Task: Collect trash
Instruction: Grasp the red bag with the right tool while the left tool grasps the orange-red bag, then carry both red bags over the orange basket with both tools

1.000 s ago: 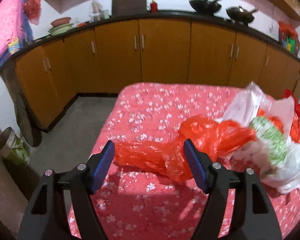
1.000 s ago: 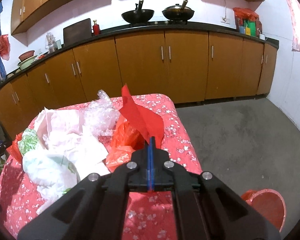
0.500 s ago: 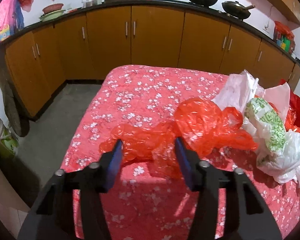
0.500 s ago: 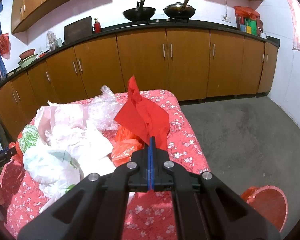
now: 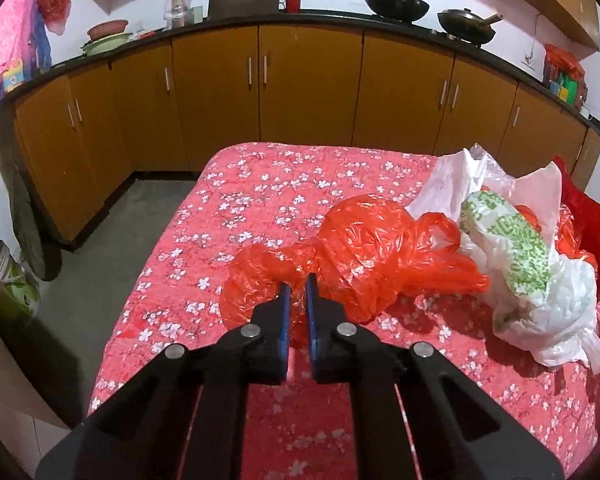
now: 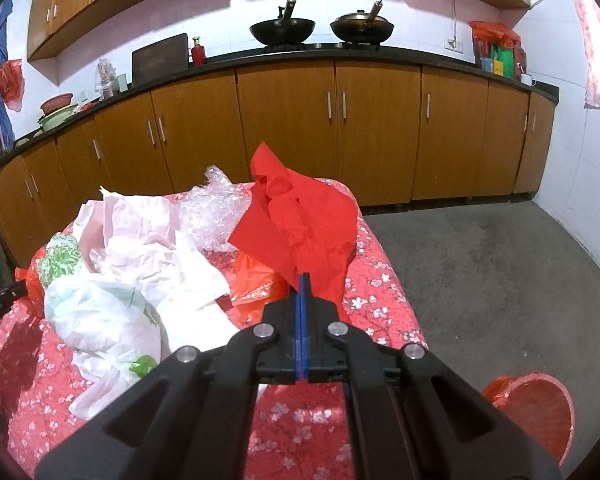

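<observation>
The left gripper [image 5: 296, 290] has its fingers nearly together, pinching the orange plastic bag [image 5: 364, 248] lying on the table [image 5: 260, 184]. White bags [image 6: 112, 280] sit between. The right gripper [image 6: 302, 280] fingers are clamped on red paper [image 6: 300, 216], raised above the table; a red basket [image 6: 536, 412] stands on the floor.

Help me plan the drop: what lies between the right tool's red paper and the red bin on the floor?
In the right wrist view, only the flowered table edge and bare grey floor separate the red paper from the red bin.
</observation>
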Motion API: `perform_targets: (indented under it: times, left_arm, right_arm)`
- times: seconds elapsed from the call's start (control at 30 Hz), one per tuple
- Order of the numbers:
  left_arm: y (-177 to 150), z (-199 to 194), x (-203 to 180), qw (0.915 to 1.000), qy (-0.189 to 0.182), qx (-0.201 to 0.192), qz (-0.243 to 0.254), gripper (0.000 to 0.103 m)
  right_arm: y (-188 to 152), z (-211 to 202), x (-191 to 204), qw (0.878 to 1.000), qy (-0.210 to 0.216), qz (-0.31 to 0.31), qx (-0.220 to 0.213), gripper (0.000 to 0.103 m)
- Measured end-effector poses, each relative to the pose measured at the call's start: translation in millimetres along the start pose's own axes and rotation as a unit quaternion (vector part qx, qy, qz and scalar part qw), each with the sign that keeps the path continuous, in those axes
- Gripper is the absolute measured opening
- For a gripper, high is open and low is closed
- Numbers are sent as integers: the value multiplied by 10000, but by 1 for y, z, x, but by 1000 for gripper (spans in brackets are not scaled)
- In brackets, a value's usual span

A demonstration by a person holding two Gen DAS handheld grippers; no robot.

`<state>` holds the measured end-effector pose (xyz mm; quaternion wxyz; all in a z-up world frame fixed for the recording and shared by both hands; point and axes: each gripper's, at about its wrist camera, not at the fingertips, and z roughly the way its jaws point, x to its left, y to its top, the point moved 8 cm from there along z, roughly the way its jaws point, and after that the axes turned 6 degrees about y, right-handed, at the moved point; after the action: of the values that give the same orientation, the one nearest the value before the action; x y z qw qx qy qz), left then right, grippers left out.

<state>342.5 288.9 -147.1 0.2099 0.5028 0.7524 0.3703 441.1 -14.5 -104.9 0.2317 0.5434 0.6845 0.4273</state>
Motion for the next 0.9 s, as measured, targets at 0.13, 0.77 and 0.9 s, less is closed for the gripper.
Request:
perform_targets:
  times: [0.13, 0.77, 0.9]
  left_arm:
    - [3, -11, 4, 9999, -24, -112, -57, 7]
    - [48, -88, -42, 9950, -353, -935, 86, 6]
    - [55, -103, -61, 9926, -519, -1084, 151, 5]
  right_arm:
    - [7, -11, 1, 9999, 30, -17, -127, 2]
    - [35, -79, -16, 9979, -55, 35, -641, 2]
    - [40, -97, -33, 9969, -134, 138, -761, 2]
